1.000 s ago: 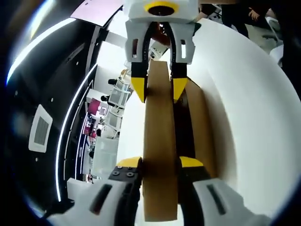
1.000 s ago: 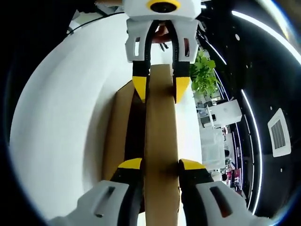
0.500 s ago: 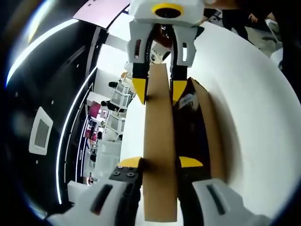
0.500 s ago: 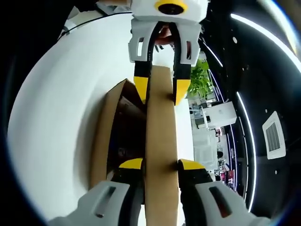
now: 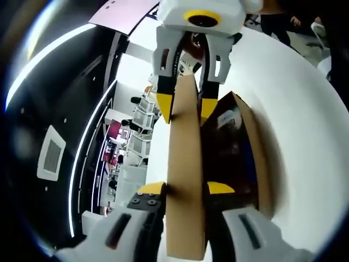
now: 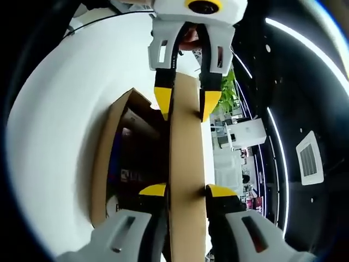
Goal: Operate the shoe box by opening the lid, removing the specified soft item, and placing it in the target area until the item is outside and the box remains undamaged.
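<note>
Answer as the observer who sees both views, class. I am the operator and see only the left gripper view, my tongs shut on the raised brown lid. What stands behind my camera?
Observer: Behind your left tongs, past the lid, a green plant stands beyond the white table.
Operator: Anything beside it?
Observer: A white cabinet, farther along the room.
Operator: And the box end under my tongs?
Observer: The shoe box corner at that end looks straight, with no tear that I can see.
</note>
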